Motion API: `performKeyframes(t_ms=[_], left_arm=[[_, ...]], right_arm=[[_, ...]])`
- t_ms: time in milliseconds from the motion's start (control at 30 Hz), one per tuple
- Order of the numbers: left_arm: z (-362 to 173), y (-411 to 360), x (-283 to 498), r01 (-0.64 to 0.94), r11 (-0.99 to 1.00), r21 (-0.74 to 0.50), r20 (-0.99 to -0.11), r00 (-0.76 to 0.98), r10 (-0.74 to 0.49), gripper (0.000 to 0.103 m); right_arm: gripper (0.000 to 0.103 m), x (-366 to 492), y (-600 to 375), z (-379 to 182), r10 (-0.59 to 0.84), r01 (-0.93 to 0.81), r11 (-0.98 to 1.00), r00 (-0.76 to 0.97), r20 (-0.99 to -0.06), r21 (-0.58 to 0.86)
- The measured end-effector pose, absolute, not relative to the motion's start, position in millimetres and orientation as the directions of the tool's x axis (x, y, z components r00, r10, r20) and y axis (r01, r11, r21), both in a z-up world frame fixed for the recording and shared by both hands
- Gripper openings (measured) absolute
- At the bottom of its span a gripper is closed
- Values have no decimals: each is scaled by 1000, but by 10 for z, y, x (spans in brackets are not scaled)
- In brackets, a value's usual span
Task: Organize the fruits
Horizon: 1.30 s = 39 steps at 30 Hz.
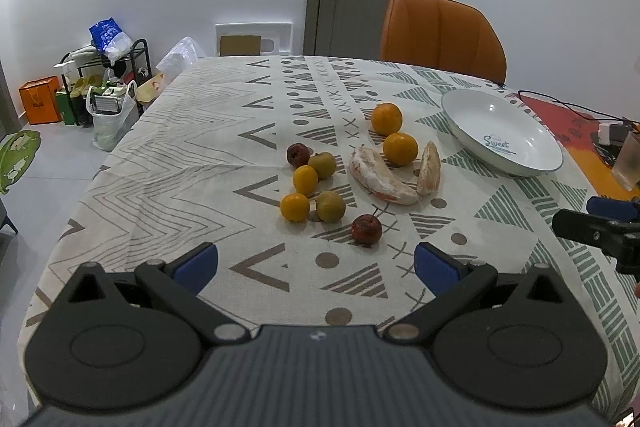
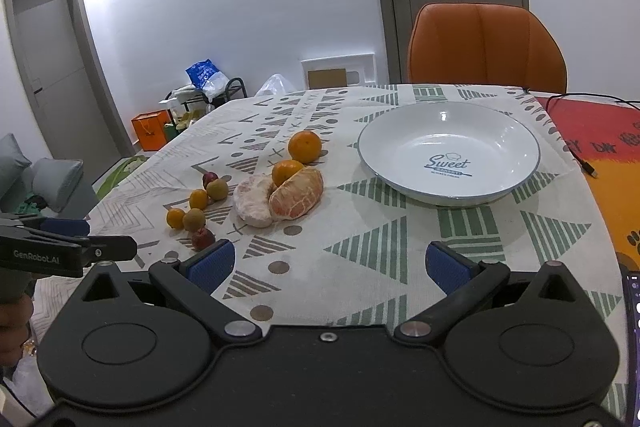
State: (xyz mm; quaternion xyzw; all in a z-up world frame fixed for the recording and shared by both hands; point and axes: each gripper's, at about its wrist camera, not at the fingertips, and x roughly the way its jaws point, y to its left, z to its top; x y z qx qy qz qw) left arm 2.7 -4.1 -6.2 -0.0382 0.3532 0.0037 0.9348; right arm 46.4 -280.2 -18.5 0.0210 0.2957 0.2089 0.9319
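Loose fruit lies on the patterned tablecloth (image 1: 192,155): two oranges (image 1: 386,118) (image 2: 305,146), two peeled pomelo segments (image 1: 380,180) (image 2: 297,193), two small orange fruits (image 1: 295,207), two small green-brown fruits (image 1: 330,206) and two dark red fruits (image 1: 366,228). An empty white plate (image 1: 540,155) (image 2: 516,143) printed "Sweet" sits to the right of them. My left gripper (image 1: 316,261) is open and empty, just short of the near red fruit. My right gripper (image 2: 330,261) is open and empty, in front of the plate.
An orange chair (image 1: 442,31) (image 2: 486,47) stands behind the table. A red-orange mat (image 2: 600,147) with a black cable (image 2: 576,151) lies at the right; a cup (image 1: 630,163) stands there. Bags and a rack (image 1: 108,83) sit on the floor at left.
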Motion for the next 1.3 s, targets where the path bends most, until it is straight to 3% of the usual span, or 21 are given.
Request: performKeyframes(t_ms=[1300], left_arm=[[-4,35,5,-38,997,-69,-655,756,-16,103]], right_arm=[[103,483,-2717,-178,413,-402,904,726,-550,148]])
